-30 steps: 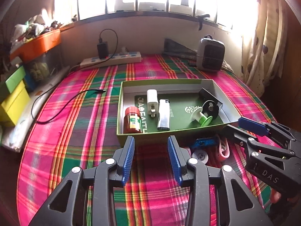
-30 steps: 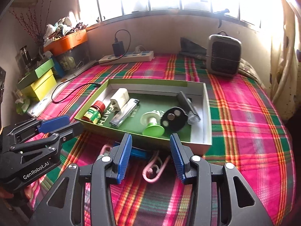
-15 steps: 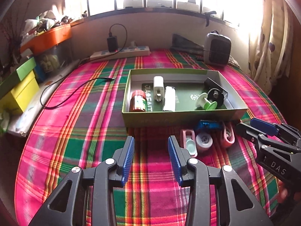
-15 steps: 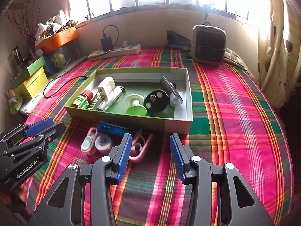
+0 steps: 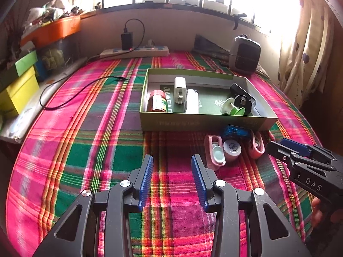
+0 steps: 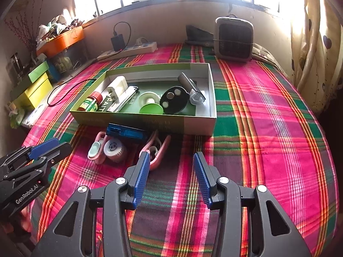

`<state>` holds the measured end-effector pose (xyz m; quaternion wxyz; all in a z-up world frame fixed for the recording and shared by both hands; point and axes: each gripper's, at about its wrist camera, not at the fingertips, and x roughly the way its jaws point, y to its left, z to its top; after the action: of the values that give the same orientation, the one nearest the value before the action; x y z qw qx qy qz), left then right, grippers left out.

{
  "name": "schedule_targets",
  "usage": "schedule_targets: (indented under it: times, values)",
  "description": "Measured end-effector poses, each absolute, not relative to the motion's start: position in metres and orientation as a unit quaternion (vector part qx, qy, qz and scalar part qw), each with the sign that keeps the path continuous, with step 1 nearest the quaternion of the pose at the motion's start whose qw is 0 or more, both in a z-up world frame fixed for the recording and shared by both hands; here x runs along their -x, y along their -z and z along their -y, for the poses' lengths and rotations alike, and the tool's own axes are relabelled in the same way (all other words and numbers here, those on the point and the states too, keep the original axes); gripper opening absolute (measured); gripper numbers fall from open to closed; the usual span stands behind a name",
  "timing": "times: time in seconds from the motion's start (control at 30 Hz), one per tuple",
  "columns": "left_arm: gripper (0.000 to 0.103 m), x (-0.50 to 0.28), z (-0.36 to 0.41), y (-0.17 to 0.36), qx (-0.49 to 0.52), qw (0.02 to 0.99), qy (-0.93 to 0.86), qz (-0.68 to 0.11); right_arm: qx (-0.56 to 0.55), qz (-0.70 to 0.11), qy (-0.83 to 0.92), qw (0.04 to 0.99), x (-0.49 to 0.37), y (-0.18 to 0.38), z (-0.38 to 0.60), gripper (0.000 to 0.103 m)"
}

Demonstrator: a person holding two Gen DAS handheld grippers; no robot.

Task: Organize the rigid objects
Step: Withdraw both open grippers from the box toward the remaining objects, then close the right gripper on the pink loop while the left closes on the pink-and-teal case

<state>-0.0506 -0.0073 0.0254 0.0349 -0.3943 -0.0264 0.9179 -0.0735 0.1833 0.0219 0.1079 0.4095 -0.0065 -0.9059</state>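
A shallow green box (image 5: 205, 123) (image 6: 141, 121) on the plaid cloth holds a red-capped jar (image 5: 157, 103), a white plug (image 5: 179, 90), a lighter (image 5: 192, 100), a green-and-white spool (image 5: 232, 108) and a black disc (image 6: 173, 100). In front of the box lie a blue item (image 6: 126, 132), a pink case (image 6: 95, 150), a white round cap (image 6: 113, 148) and a pink clip (image 6: 159, 150). My left gripper (image 5: 171, 180) is open and empty, left of these. My right gripper (image 6: 171, 177) is open and empty, just short of the pink clip.
A power strip with a black charger (image 5: 137, 50) and a small heater (image 6: 233, 39) stand at the back. A black cable (image 5: 81, 91) lies left of the box. Yellow and green boxes (image 5: 17, 85) stand at the left edge. A curtain (image 5: 308, 32) hangs at right.
Both grippers have drawn back from the box and risen. The loose items in front of the box, once partly hidden by the fingers, are now in full view. Nothing was grasped.
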Motion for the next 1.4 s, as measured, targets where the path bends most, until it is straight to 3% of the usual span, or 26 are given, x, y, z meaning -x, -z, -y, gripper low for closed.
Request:
schedule_targets:
  times: [0.63, 0.77, 1.2, 1.4]
  values:
    - [0.037, 0.059, 0.008, -0.012, 0.422, 0.058, -0.904, 0.038, -0.427, -0.034, 0.897, 0.111, 0.091, -0.010, -0.153, 0.045]
    - [0.043, 0.061, 0.004, -0.011, 0.425, 0.059, -0.903, 0.033, -0.429, -0.052, 0.896, 0.101, 0.095, -0.008, -0.151, 0.045]
    - [0.043, 0.068, -0.011, -0.016, 0.425, 0.079, -0.901, 0.031, -0.430, -0.064, 0.896, 0.089, 0.097, -0.006, -0.161, 0.045]
    - [0.043, 0.070, -0.020, -0.017, 0.425, 0.077, -0.902, 0.015, -0.428, -0.063, 0.896, 0.096, 0.097, -0.006, -0.165, 0.028]
